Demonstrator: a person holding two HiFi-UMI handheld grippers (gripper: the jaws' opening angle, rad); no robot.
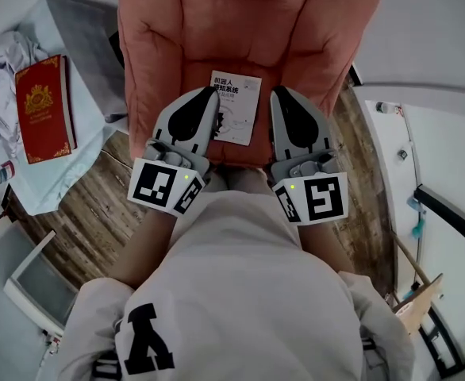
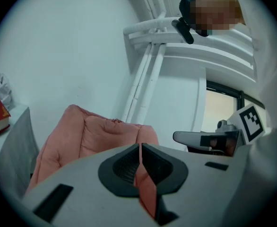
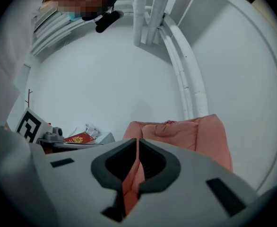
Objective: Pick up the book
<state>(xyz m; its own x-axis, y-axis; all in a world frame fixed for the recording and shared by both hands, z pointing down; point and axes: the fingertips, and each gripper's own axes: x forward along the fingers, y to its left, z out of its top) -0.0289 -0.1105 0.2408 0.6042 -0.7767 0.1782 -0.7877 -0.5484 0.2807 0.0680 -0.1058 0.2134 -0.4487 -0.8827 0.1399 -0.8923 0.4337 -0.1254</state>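
A white book [image 1: 237, 105] with black print lies flat on the seat of a pink armchair [image 1: 161, 46]. My left gripper [image 1: 208, 94] hovers at the book's left edge, jaws shut with nothing in them. At the book's right side my right gripper [image 1: 279, 94] is likewise shut and empty. Both point toward the chair back. In the left gripper view the shut left gripper [image 2: 140, 146] faces the armchair [image 2: 91, 134]. The right gripper view shows the shut right gripper [image 3: 137, 141] in front of the armchair [image 3: 186, 131]. Neither gripper view shows the book.
A red book [image 1: 44, 108] with a gold emblem lies on a pale side table [image 1: 90, 46] left of the chair, beside crumpled cloth [image 1: 2, 58]. White furniture [image 1: 443, 173] stands at the right. Wooden floor [image 1: 97, 205] lies below the chair.
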